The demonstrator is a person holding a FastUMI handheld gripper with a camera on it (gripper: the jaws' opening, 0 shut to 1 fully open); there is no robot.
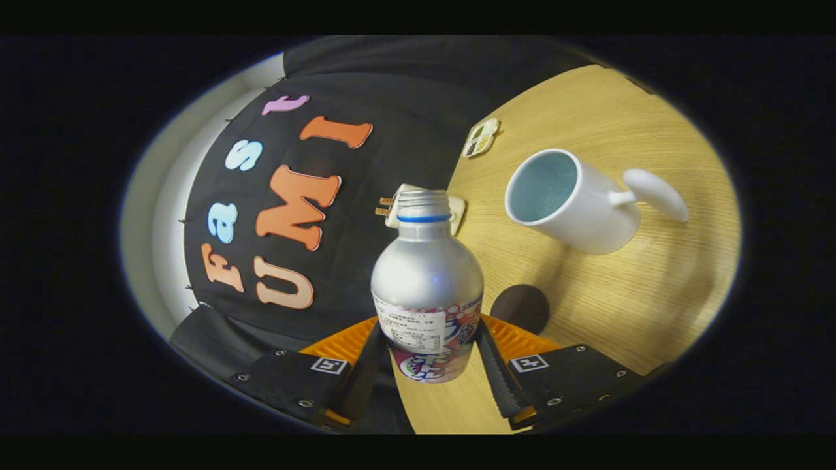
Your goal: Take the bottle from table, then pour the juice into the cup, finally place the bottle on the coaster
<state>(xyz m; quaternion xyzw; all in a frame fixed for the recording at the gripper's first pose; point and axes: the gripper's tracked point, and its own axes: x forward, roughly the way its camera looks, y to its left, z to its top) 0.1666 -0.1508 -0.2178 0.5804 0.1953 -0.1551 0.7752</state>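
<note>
Fingers [428,365] clamped on one bottle [427,287], one cup [571,199], seemingly one coaster [520,307] beyond

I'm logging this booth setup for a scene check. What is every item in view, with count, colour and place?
silver metal bottle with a blue neck ring and printed label: one, silver, between the fingers, open at the top.
white ceramic cup with a handle: one, white with a pale blue inside, on the table beyond the fingers and beside the bottle.
dark round coaster: one, dark brown, on the table just past the bottle, nearer than the cup.
small printed cards: two, pale; one behind the bottle's neck, one farther off at the table's far edge.
light wooden table: one, tan.
gripper: one, fingers pressed on the bottle's lower sides.
</note>
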